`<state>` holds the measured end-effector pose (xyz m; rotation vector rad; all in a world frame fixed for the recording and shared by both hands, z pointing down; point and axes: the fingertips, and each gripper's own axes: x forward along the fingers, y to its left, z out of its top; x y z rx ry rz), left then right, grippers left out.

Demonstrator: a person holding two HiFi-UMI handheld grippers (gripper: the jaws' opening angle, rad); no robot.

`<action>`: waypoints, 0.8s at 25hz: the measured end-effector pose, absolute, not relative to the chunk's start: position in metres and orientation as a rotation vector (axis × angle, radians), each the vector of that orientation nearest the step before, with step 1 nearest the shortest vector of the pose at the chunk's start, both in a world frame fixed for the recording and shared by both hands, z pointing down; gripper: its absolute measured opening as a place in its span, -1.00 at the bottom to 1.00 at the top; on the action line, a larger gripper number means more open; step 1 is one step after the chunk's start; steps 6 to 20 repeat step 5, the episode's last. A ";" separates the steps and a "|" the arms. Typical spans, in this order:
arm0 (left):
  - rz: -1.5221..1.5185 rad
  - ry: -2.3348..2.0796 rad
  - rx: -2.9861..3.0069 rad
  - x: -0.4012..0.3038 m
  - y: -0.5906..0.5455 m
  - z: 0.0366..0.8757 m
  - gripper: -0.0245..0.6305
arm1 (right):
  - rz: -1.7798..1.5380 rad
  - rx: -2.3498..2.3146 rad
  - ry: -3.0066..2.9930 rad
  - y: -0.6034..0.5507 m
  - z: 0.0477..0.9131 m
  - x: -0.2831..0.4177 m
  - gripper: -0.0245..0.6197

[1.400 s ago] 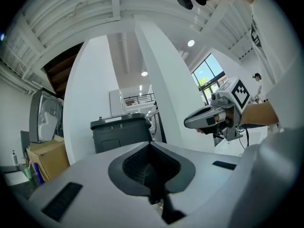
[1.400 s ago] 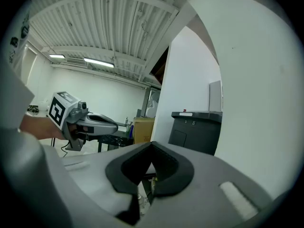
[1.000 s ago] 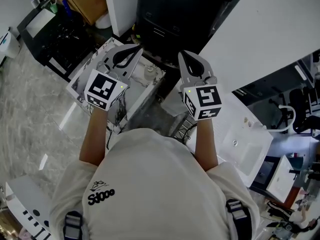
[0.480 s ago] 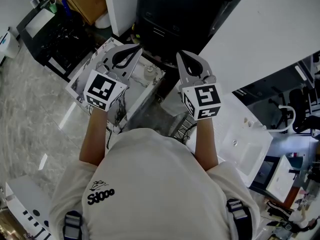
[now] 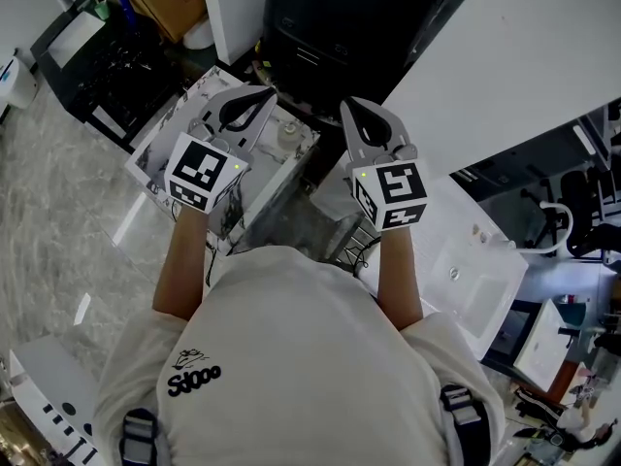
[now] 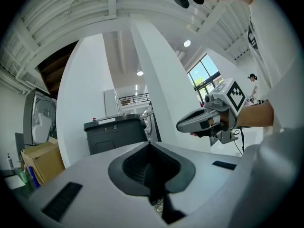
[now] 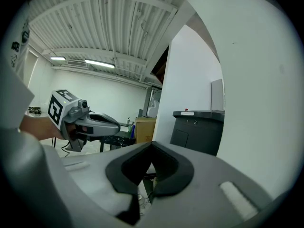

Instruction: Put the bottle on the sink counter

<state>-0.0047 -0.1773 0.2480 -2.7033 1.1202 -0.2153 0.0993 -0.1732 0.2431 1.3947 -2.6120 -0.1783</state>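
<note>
With the left gripper [image 5: 264, 95] and right gripper [image 5: 349, 105] both pinched shut on nothing and held level, what looked like a small pale bottle [image 5: 288, 136] stood on the marbled white stand [image 5: 155, 158] below, well apart from the white sink counter [image 5: 439, 223], so fetching it seemingly called for opened jaws tipped downward.
</note>
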 end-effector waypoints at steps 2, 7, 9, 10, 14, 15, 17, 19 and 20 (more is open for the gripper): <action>-0.211 1.116 -2.707 -0.005 -0.176 0.248 -0.91 | -0.176 1.392 -2.611 -0.173 0.245 0.099 -0.90; -0.216 1.119 -2.714 -0.006 -0.175 0.250 -0.91 | -0.171 1.387 -2.613 -0.173 0.247 0.097 -0.90; -0.216 1.119 -2.714 -0.006 -0.175 0.250 -0.91 | -0.171 1.387 -2.613 -0.173 0.247 0.097 -0.90; -0.216 1.119 -2.714 -0.006 -0.175 0.250 -0.91 | -0.171 1.387 -2.613 -0.173 0.247 0.097 -0.90; -0.216 1.119 -2.714 -0.006 -0.175 0.250 -0.91 | -0.171 1.387 -2.613 -0.173 0.247 0.097 -0.90; -0.216 1.119 -2.714 -0.006 -0.175 0.250 -0.91 | -0.171 1.387 -2.613 -0.173 0.247 0.097 -0.90; -0.216 1.119 -2.714 -0.006 -0.175 0.250 -0.91 | -0.171 1.387 -2.613 -0.173 0.247 0.097 -0.90; -0.216 1.119 -2.714 -0.006 -0.175 0.250 -0.91 | -0.171 1.387 -2.613 -0.173 0.247 0.097 -0.90; -0.216 1.119 -2.714 -0.006 -0.175 0.250 -0.91 | -0.171 1.387 -2.613 -0.173 0.247 0.097 -0.90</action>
